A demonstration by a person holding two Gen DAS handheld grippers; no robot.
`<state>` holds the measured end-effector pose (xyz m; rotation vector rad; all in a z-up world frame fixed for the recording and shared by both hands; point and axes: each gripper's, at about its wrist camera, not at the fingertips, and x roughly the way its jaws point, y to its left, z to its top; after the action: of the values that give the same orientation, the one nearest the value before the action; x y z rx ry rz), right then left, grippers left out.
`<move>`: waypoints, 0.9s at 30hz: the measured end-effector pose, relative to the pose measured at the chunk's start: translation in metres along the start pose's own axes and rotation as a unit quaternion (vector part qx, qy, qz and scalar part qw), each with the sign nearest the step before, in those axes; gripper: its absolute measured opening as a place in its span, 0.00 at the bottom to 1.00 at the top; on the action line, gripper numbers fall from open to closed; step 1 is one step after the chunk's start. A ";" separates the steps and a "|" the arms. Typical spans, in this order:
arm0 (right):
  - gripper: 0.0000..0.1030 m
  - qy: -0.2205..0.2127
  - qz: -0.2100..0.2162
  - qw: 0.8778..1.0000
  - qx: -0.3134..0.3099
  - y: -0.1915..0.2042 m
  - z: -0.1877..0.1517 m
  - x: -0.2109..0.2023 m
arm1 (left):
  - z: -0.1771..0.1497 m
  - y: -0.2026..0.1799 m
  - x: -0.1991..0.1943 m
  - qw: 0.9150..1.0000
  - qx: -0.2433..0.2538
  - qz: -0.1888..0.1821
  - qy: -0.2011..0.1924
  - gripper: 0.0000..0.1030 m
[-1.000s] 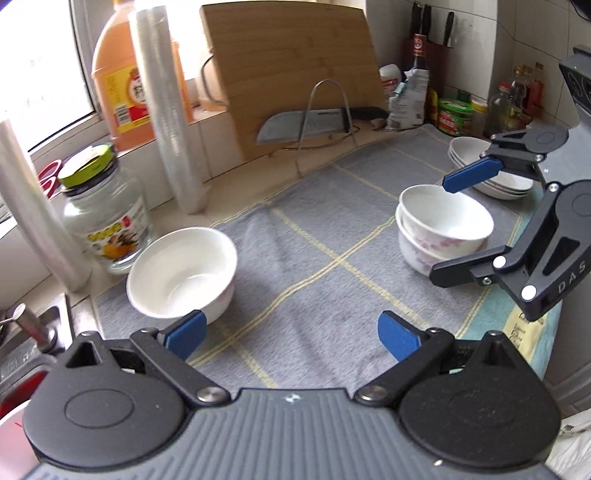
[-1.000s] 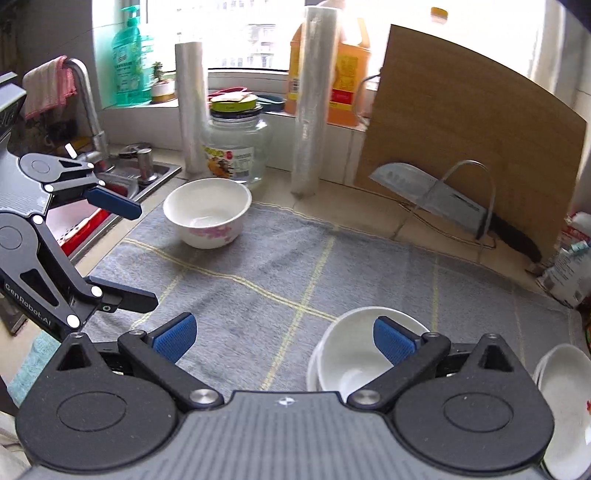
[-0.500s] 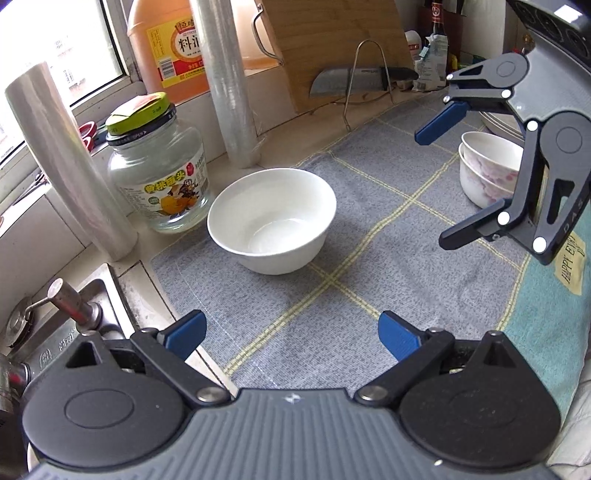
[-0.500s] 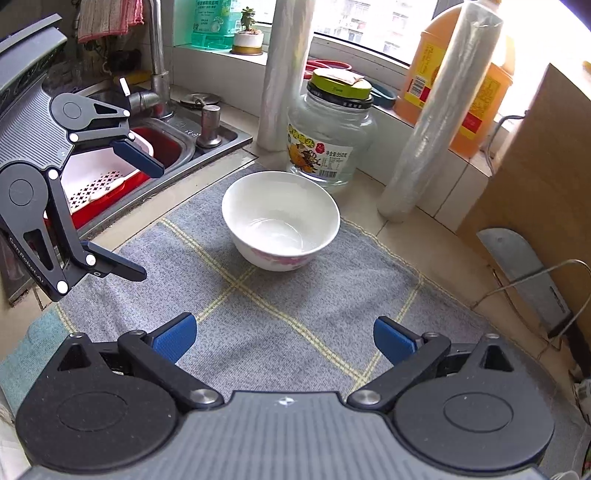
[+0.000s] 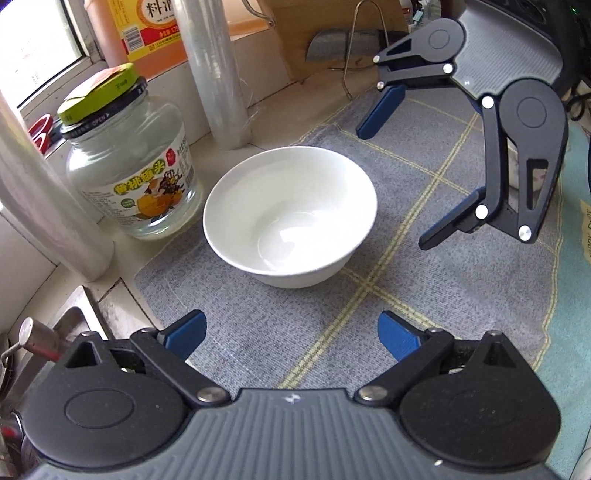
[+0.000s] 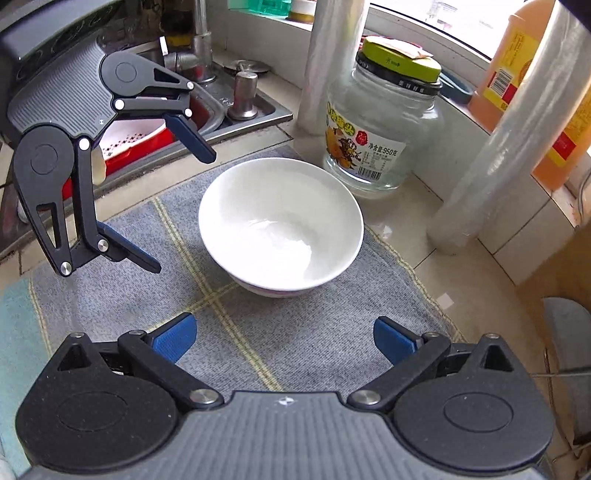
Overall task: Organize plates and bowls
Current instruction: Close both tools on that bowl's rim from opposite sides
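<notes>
In the left wrist view, the round white ceramic bowl [image 5: 290, 216] sits upright and empty on the grey woven cloth mat with yellow grid lines [image 5: 436, 280], near the mat's far left corner. The left gripper [image 5: 291, 334] hangs just short of the bowl on the near side, its blue-padded fingers [image 5: 184, 334] spread wide with nothing between them and not touching the bowl. To the right of the bowl the right gripper [image 5: 402, 173] reaches in from the upper right, its jaws also spread apart and clear of the rim. Left of the bowl, just beside it on the pale counter, stands a clear glass jar with a green lid and a fruit label [image 5: 129, 166]; behind the bowl stands an upright roll of clear plastic film [image 5: 214, 70], and beyond that an orange bottle with a yellow label [image 5: 155, 29]. In the right wrist view, the same bowl [image 6: 280, 225] lies ahead of the right gripper [image 6: 284, 339], whose blue pads [image 6: 393, 341] are held wide open short of it. The left gripper [image 6: 173, 210] hovers to the left of the bowl, fingers parted, close to the rim but not visibly touching. The jar [image 6: 380, 122] stands behind the bowl to the right, a steel sink [image 6: 236, 107] lies behind it to the left, and a second film roll [image 6: 498, 158] stands well right of the bowl.
</notes>
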<state>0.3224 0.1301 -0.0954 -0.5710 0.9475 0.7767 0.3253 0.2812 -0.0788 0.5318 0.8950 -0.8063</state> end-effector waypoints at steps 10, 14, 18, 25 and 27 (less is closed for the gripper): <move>1.00 0.002 0.032 0.998 -0.047 -0.012 0.012 0.022 | 0.012 0.021 0.015 0.999 0.029 -0.020 -0.001 0.95; 0.99 -0.005 0.041 0.997 -0.072 -0.010 0.016 0.026 | 0.015 0.020 0.015 0.998 0.053 -0.031 -0.009 0.91; 0.93 -0.010 0.046 0.995 -0.083 -0.010 0.019 0.027 | 0.017 0.015 0.013 0.995 0.087 -0.033 -0.020 0.87; 0.88 -0.017 0.052 0.994 -0.092 -0.015 0.023 0.023 | 0.015 0.016 0.007 0.993 0.109 -0.038 -0.026 0.87; 0.87 -0.020 0.051 0.994 -0.095 -0.014 0.023 0.022 | 0.015 0.017 0.006 0.993 0.110 -0.038 -0.028 0.87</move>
<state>0.3527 0.1458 -0.1022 -0.6727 0.8768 0.9739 0.3480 0.2789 -0.0745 0.6678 0.7835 -0.9925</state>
